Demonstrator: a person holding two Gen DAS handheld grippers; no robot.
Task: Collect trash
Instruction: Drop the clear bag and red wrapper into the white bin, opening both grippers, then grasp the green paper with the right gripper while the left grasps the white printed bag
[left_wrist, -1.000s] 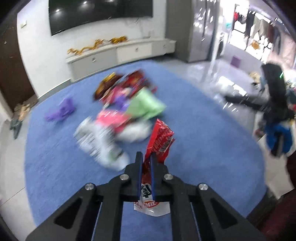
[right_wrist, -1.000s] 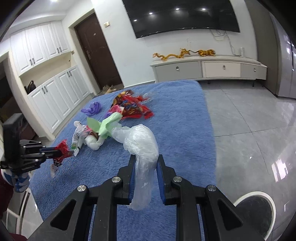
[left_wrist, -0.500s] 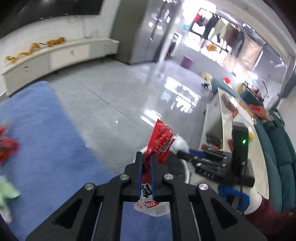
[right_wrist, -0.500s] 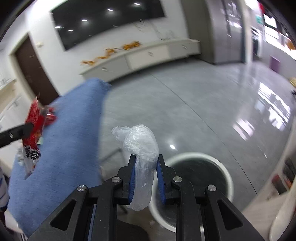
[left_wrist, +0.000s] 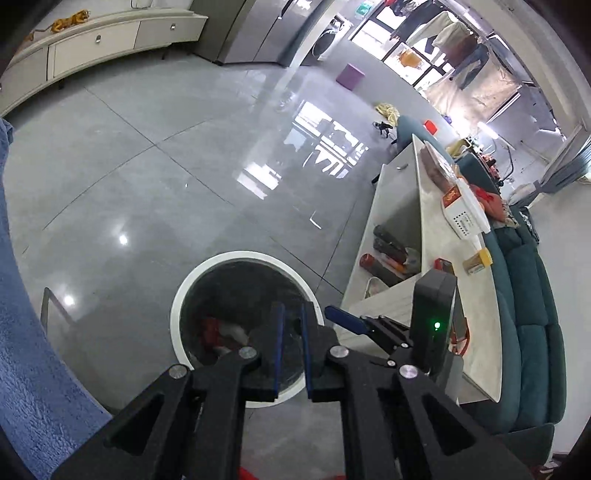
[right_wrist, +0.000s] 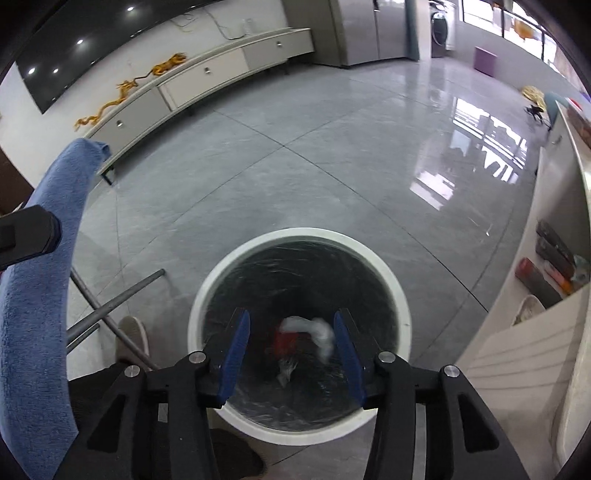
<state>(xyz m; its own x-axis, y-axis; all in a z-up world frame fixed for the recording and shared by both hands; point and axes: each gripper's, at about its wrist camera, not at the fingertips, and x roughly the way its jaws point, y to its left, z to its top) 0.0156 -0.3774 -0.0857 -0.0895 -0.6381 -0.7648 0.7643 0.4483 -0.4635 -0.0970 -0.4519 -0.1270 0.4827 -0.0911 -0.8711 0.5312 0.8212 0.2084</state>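
The round bin (left_wrist: 236, 254) with a white rim (right_wrist: 295, 232) and a black liner stands on the grey floor right under both grippers. Inside it lie the red snack wrapper (left_wrist: 211, 328) (right_wrist: 284, 339) and the clear plastic bag (right_wrist: 314, 328), blurred as it drops. My left gripper (left_wrist: 291, 306) hangs over the bin, its jaws almost together with nothing between them. My right gripper (right_wrist: 291, 314) is over the bin's mouth. Its jaws are opening wide, with nothing gripped and the bag below them. One blue right finger (left_wrist: 343, 317) shows in the left wrist view.
A blue cloth-covered surface (left_wrist: 22, 350) (right_wrist: 33, 295) on metal legs (right_wrist: 118, 295) borders the bin on the left. A white low table (left_wrist: 424, 221) with clutter and a teal sofa (left_wrist: 528, 314) stand to the right. A TV cabinet (right_wrist: 207, 74) lines the far wall.
Both grippers swung from the blue surface to over the bin. The red wrapper left the left jaws and the plastic bag left the right jaws. Both now sit in the bin.
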